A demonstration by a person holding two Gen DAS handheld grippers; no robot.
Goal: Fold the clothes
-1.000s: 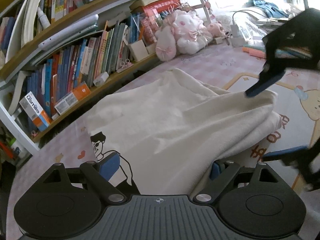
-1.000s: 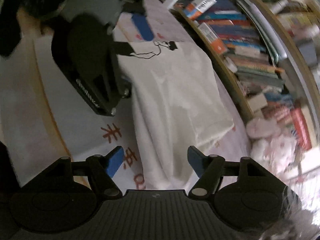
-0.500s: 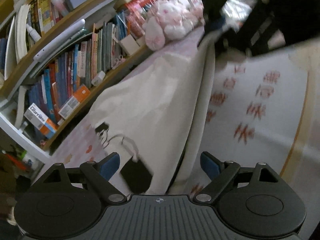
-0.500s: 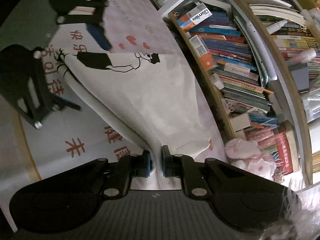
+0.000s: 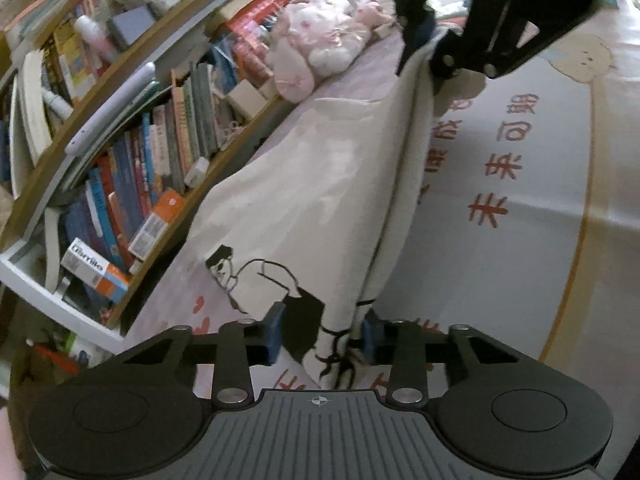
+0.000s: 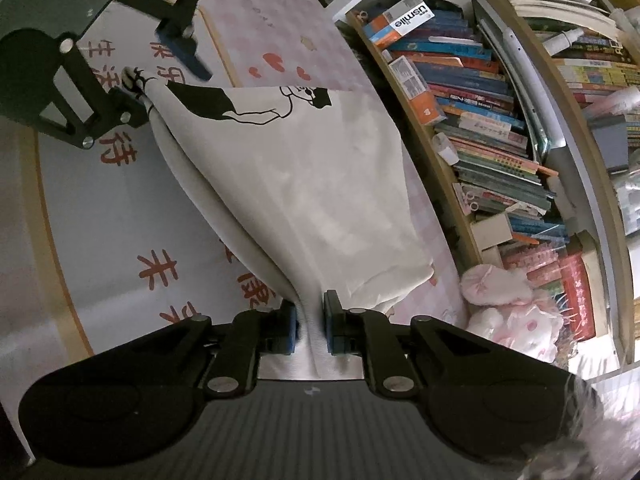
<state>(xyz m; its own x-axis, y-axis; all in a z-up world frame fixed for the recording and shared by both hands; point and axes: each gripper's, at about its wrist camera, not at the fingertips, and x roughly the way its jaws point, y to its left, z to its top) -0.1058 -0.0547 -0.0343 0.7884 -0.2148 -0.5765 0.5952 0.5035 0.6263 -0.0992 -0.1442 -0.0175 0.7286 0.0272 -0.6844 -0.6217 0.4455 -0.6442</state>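
Left wrist: left gripper (image 5: 322,336) jaws closing around the bunched printed end of the shirt (image 5: 320,184); the shirt spans the mat (image 5: 520,240) beside the bookshelf (image 5: 120,160).

Right wrist: right gripper (image 6: 309,326) jaws narrow, clamped on the shirt's other bunched end.

Left gripper (image 5: 322,336) fingers are closing; right gripper (image 6: 310,326) fingers stand nearly together.

cream shirt (image 5: 320,184) with a black cartoon-guy print, on a white mat (image 5: 540,200) with red characters
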